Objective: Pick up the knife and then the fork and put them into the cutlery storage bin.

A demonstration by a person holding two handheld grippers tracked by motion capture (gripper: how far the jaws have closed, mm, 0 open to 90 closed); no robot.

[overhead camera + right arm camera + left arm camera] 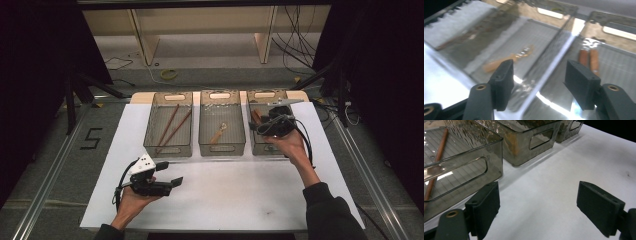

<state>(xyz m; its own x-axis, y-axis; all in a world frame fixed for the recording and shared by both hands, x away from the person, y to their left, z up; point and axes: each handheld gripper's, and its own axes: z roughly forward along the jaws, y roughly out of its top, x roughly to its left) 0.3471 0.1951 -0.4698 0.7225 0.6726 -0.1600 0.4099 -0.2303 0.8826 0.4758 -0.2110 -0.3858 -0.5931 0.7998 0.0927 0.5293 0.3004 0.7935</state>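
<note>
Three smoky clear bins stand in a row at the back of the white table [225, 195]. The left bin [167, 150] holds two long brown sticks [172, 127]. A pale wooden utensil [218, 134] lies in the middle bin [221, 148]. My left gripper [171, 173] hovers low over the table's front left, open, with nothing between its jaws [536, 195]. My right gripper [256, 125] is held over the right bin [265, 95], open and empty [539, 72]. Beyond its jaws I see the wooden utensil [506, 61] and two short brown pieces [589, 60], blurred.
In the left gripper view the left bin's front wall [461, 172] is close, one brown stick [437, 155] behind it, and the middle bin [524, 147] farther right. Black stands and cables flank the table. White table surface lies in front of the bins.
</note>
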